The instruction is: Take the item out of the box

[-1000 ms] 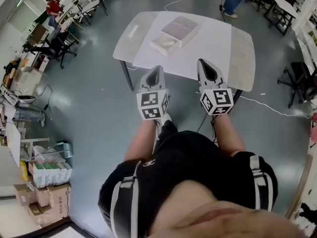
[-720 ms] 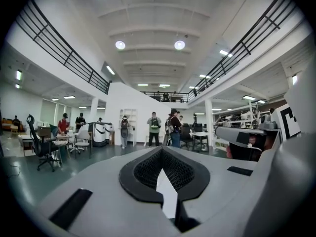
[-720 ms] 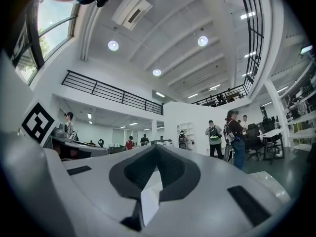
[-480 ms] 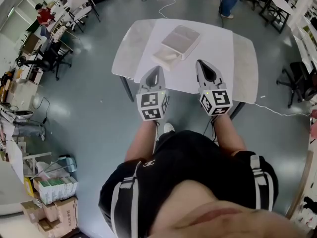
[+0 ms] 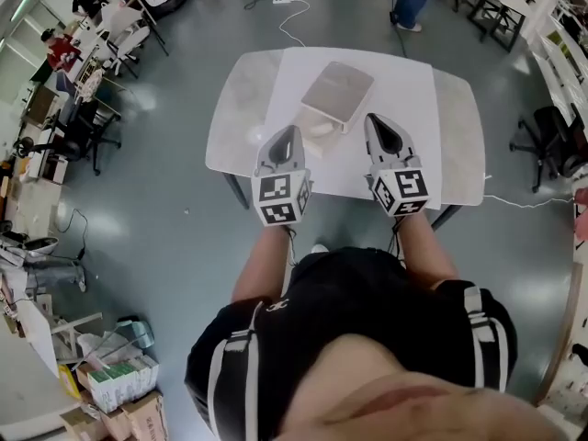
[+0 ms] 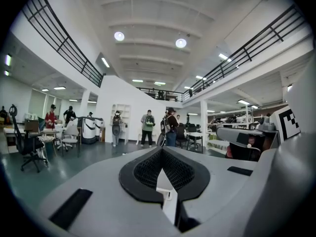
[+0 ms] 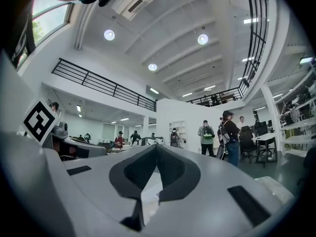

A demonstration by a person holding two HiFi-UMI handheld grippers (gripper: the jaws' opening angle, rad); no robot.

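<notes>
Head view, from above: a flat, pale grey-white box (image 5: 337, 90) with a smooth, closed-looking top lies on the white table (image 5: 241, 108). It sits on the lighter sheet (image 5: 404, 81) that runs down the table's middle, nearer the far edge than the near one and turned askew to the edges. A smaller white piece (image 5: 318, 129) lies touching or just beside the box's near corner; whether it is a tray, a lid or part of the box cannot be told. No item inside the box can be made out, and no print or seam shows on it at this size. The left gripper (image 5: 288, 133) and right gripper (image 5: 380, 123) appear over the near half of the table, one to each side of the smaller piece, both clear of the box. Left gripper view: the fingers (image 6: 140, 172) are pressed together at their tips, with nothing held. Right gripper view: the fingers (image 7: 177, 174) likewise meet at the tips, and nothing is held. Both gripper views look over the table toward a hall with standing people (image 6: 147, 127); only a white sliver shows through the slot behind each pair of fingertips, too little to identify, and the box itself cannot be picked out there.
</notes>
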